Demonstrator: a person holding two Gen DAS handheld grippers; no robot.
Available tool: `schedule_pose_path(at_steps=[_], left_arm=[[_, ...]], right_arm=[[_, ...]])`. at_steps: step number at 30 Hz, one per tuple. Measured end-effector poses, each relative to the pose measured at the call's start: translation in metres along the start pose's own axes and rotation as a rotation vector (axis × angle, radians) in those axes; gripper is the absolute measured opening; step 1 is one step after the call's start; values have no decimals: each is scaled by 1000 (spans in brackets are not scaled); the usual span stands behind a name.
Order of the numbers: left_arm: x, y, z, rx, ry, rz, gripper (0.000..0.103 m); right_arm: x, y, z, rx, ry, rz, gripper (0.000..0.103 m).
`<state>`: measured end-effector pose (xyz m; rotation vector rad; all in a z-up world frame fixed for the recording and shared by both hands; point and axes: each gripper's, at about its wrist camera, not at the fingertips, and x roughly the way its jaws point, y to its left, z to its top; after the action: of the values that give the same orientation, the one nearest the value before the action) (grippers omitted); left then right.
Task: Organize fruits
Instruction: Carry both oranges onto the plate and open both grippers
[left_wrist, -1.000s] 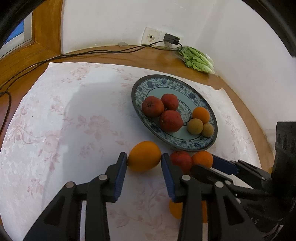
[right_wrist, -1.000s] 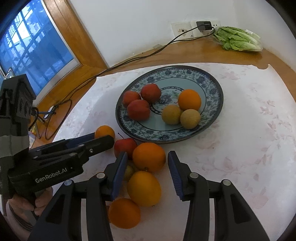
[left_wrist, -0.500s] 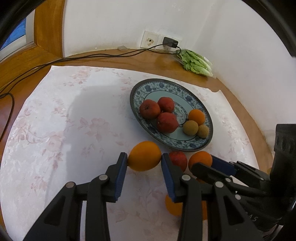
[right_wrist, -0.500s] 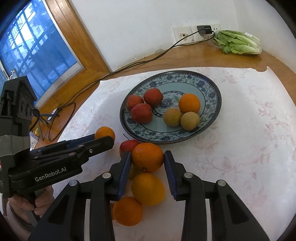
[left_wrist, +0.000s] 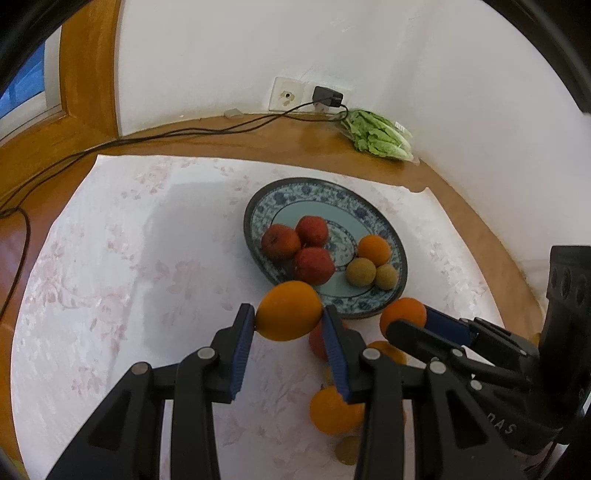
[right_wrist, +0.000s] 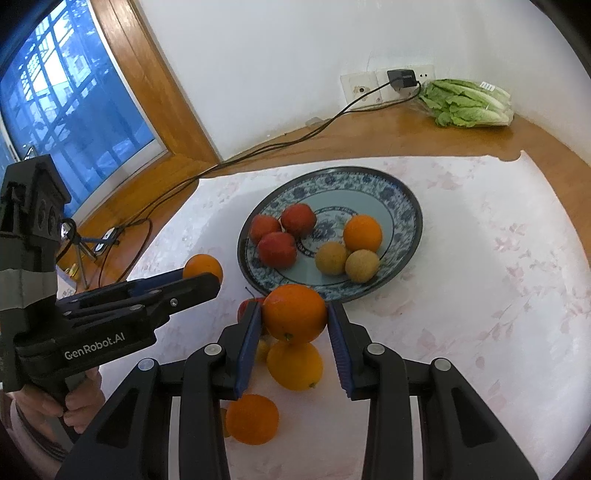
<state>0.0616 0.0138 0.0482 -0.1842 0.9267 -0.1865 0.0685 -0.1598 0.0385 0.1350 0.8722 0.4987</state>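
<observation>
Both claws pinching an orange each, plate lying just ahead

The left claw (left_wrist: 289, 320) is pinching a yellow-orange fruit (left_wrist: 289, 310) — its long axis running straight across the pads — while the right claw (right_wrist: 294, 320) is pinching a rounder orange (right_wrist: 294, 313). The plate (right_wrist: 406, 199) is sitting at twelve o'clock from both (the right one looking slightly nearer), its free space lying at the far side — loose fruit is waiting on the desk (right_wrist: 498, 332) below.

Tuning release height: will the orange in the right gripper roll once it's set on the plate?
Probably. The orange is round and smooth, pinched only at its sides by the right gripper. The plate is dished, so it should settle inward, perhaps nudging the fruit already there.
</observation>
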Motion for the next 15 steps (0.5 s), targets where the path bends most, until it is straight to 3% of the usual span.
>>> schedule_pose_path(at_steps=[15], left_arm=[[19,-18,37,67,-21,21,39]], right_arm=[[-4,-16,30,-12,-51,-59,37]])
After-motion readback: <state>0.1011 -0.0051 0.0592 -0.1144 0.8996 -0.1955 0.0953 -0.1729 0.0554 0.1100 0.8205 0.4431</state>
